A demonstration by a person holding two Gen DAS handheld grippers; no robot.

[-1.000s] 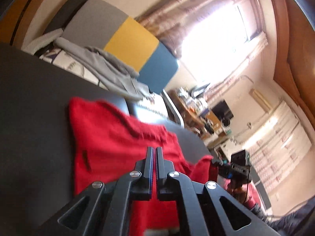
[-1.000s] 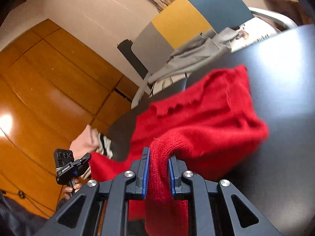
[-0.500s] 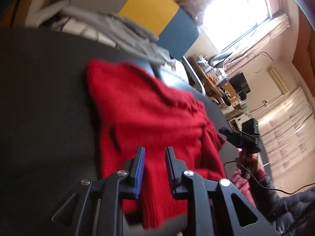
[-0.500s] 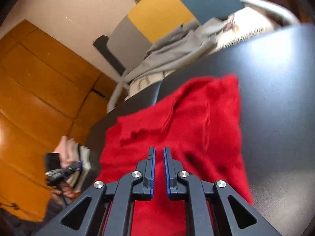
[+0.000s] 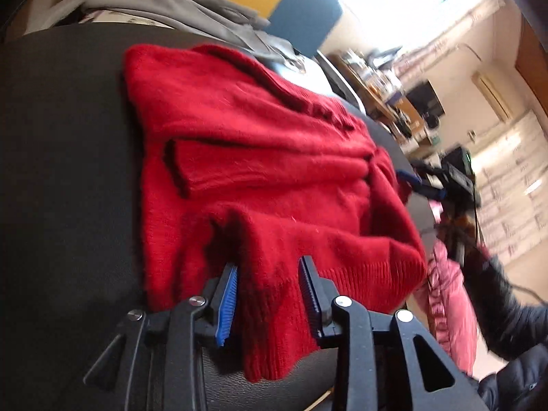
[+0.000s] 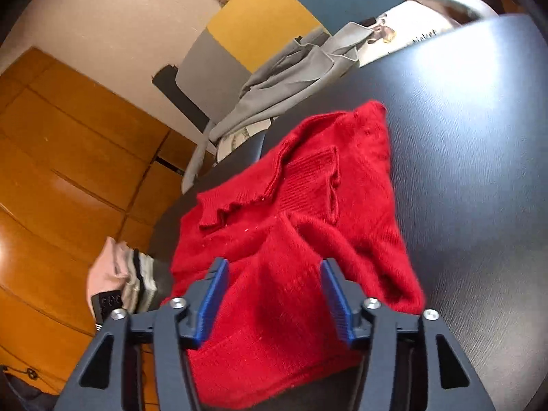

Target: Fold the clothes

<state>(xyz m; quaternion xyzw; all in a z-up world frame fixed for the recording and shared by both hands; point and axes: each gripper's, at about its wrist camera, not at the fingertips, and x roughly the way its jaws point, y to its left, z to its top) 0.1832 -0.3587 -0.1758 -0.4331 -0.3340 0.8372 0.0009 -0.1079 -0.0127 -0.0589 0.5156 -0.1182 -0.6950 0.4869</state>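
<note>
Sweater [image 5: 260, 178]: red, on dark table [image 5: 61, 171], sleeves folded in, hem hanging off near edge.
Left gripper [image 5: 267, 294]: apart, straddling hem.
Right gripper [image 6: 274, 298]: apart, over hem.
Next: pinch both hem corners evenly, fold toward collar.

One fuzzy red knitted sweater [image 5: 260, 178] lies on one dark matte tabletop [image 5: 65, 178], with one crumpled grey garment [image 6: 291, 72] on one grey, yellow and blue panelled chair [image 6: 260, 24], one small stack of folded pale clothes [image 6: 126, 277], and two black grippers, each with two blue-padded fingers [image 6: 212, 299].
</note>
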